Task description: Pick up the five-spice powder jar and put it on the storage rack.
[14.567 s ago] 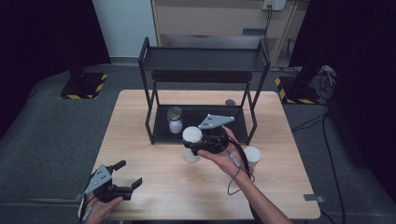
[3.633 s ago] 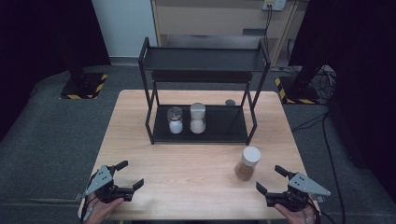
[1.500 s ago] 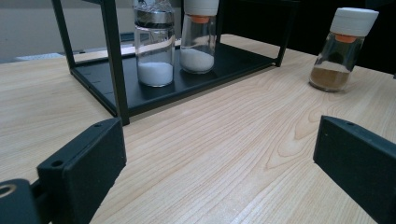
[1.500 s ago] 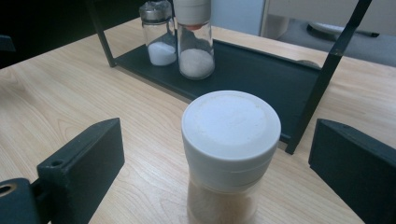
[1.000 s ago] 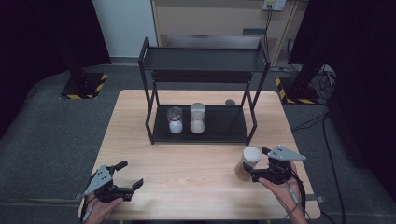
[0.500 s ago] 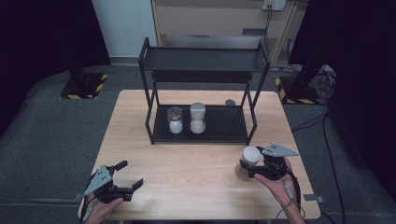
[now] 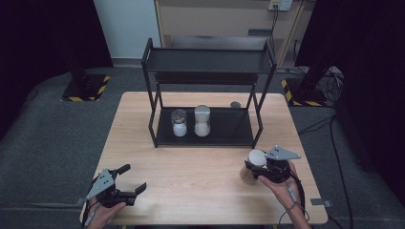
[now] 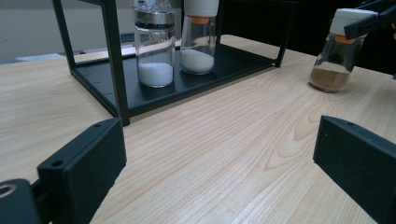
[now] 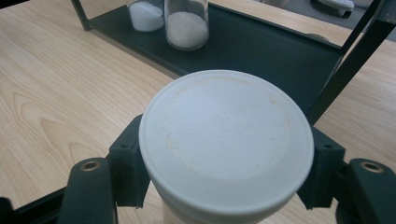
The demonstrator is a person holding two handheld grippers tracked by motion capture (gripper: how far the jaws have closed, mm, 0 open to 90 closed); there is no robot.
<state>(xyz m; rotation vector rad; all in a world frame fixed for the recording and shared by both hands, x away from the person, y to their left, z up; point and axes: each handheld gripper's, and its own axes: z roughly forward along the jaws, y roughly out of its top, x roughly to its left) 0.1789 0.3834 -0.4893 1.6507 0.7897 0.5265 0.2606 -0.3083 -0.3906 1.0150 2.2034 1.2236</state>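
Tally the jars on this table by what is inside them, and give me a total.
Glass jars with white contents, on the lower shelf of the black metal rack: 2
Glass jar with brown powder and a white lid, on the wooden table, lid clamped in the right tongs: 1
Total: 3 jars

Your right gripper [image 7: 260, 168] sits at the table's right w/ jaws just closed, clamped on a jar's white cap [image 9: 226, 135]. Your left gripper [image 7: 131, 179] rests near-left, jaws wide apart, holding nothing.
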